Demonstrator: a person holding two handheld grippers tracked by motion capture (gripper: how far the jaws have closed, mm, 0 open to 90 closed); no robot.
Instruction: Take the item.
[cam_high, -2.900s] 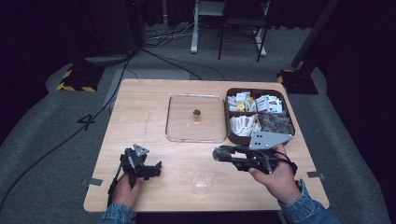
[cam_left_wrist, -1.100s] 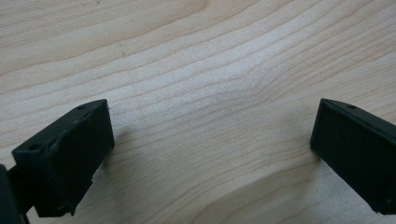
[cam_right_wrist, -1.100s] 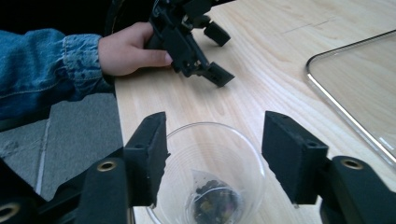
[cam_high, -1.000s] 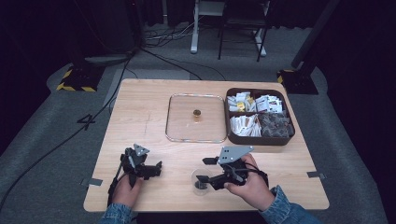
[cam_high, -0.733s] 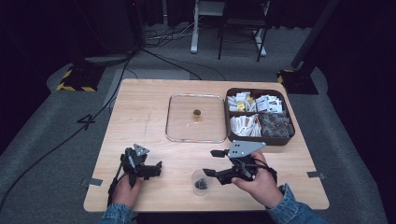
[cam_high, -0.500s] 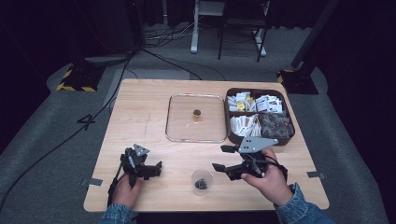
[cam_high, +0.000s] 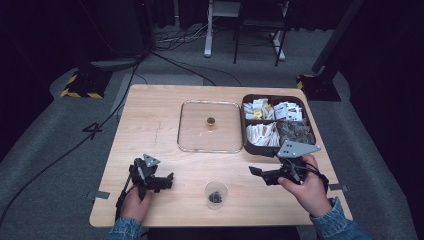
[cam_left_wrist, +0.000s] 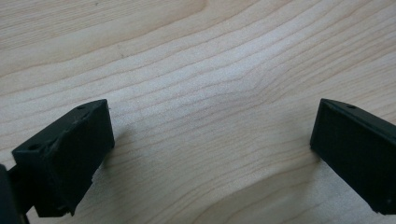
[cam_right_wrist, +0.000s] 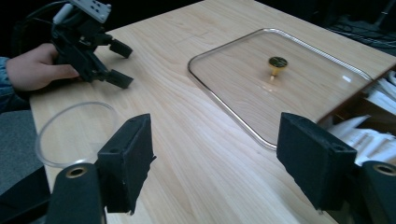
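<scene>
The left tool (cam_high: 159, 181) is held low over the bare wooden desk (cam_high: 150, 120), its jaws spread wide with nothing between them. The right tool (cam_high: 261, 173) is likewise seen with jaws wide apart and empty. Between the two tools, nearer the right one, a clear plastic cup (cam_high: 216, 194) with dark bits inside is stood on the desk. Beyond the right tool a glass lid (cam_right_wrist: 299, 84) with a gold knob (cam_right_wrist: 278, 63) is laid flat, touching a dark compartment box (cam_high: 278, 125) of packets.
</scene>
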